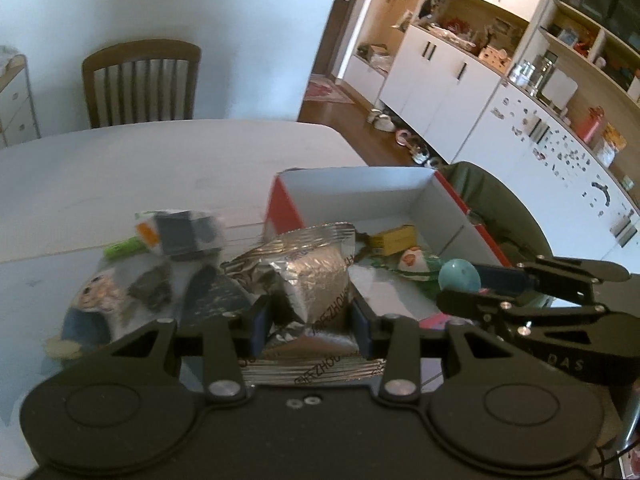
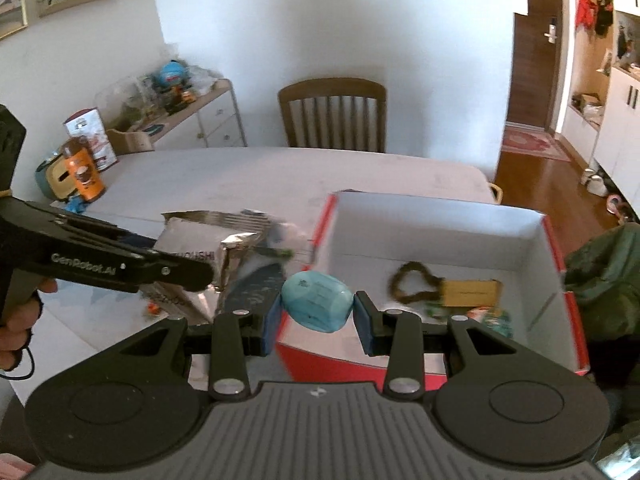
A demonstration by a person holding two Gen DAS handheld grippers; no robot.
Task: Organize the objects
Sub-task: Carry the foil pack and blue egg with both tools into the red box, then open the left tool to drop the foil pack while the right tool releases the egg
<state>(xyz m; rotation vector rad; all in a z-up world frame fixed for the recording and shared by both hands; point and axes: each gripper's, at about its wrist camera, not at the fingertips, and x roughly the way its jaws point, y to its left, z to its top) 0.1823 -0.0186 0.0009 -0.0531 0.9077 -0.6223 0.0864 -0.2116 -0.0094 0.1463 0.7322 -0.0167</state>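
My left gripper [image 1: 312, 326] is shut on a crumpled silver foil packet [image 1: 308, 276], held just left of the red-and-white box [image 1: 360, 188]. In the right wrist view that gripper [image 2: 172, 270] shows from the side with the foil packet [image 2: 200, 256]. My right gripper [image 2: 318, 320] is shut on a teal rounded case [image 2: 318, 302], held over the near left edge of the box [image 2: 440, 220]. From the left wrist view the right gripper [image 1: 468, 280] holds the teal case [image 1: 459, 275] at the box's near right. Inside the box lie a yellow carton [image 2: 470, 292], a brown loop [image 2: 412, 280] and a green-white wrapper [image 2: 488, 318].
More packets lie on the white table [image 1: 160, 160] left of the box: a clear bag with dark contents [image 1: 180, 232], a green item [image 1: 124, 248], a cartoon-printed pouch [image 1: 100, 300]. A wooden chair [image 2: 332, 116] stands behind. A bottle [image 2: 84, 168] stands far left. A green garment [image 2: 600, 280] drapes at right.
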